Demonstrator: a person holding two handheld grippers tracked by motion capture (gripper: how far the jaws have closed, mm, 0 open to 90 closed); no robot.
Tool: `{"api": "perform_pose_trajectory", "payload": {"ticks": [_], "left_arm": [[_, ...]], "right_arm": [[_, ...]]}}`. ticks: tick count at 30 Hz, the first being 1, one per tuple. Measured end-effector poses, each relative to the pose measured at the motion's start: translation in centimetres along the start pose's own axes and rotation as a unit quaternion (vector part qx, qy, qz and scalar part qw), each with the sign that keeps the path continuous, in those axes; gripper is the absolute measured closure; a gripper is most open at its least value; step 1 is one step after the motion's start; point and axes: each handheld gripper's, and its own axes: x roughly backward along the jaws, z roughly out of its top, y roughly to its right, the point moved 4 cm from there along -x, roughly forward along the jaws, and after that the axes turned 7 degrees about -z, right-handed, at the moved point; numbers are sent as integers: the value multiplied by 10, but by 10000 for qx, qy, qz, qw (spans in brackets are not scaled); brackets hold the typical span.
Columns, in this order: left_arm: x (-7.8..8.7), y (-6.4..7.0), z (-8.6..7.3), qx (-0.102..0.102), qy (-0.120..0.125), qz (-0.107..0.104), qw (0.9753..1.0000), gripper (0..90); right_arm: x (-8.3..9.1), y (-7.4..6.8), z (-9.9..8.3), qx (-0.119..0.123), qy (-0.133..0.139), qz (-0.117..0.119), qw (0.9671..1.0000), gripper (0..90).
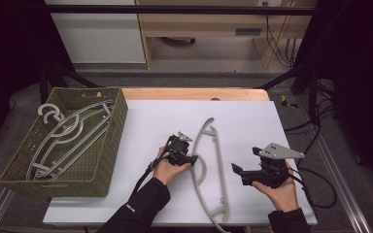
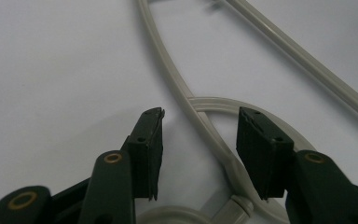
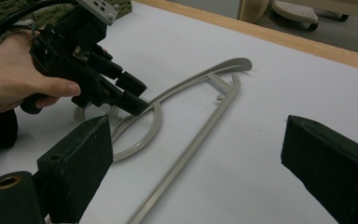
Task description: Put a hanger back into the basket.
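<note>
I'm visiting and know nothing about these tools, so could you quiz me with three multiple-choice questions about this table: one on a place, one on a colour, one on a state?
1. Where does the basket sit? A left side of the table B right side C centre
2. What colour is the hanger on the white table? A red B pale grey C blue
3. How do the left gripper jaws stand? A open astride the hanger B shut on it C far from it

A: it shows at the table's left.
B: pale grey plastic.
A: a gap shows between the jaws.

Bright, even light; soft, blurry close-ups.
</note>
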Motion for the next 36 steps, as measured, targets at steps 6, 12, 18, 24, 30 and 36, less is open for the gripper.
{"api": "perform_pose_trajectory", "payload": {"ticks": [6, 12, 18, 24, 30, 36], "left_arm": [[-9, 3, 2, 38, -143, 130, 9998, 557], [-13, 7, 7, 115, -225, 266, 9993, 607], [-14, 10, 10, 215, -439, 351, 9982, 622], [-15, 13, 10, 293, -510, 602, 9965, 652], [-14, 12, 11, 641, -494, 652, 9946, 733], [-13, 12, 12, 710, -461, 782, 9933, 763]], "right_arm": [[0, 1, 0, -40, -13, -5, 10000, 93], [2, 2, 0, -49, 3, -13, 10000, 93], [2, 3, 0, -51, -14, -16, 10000, 92], [2, 3, 0, -65, -27, -10, 10000, 90], [2, 2, 0, -70, -39, -1, 10000, 88], [2, 3, -1, -65, -58, -1, 10000, 88]]}}
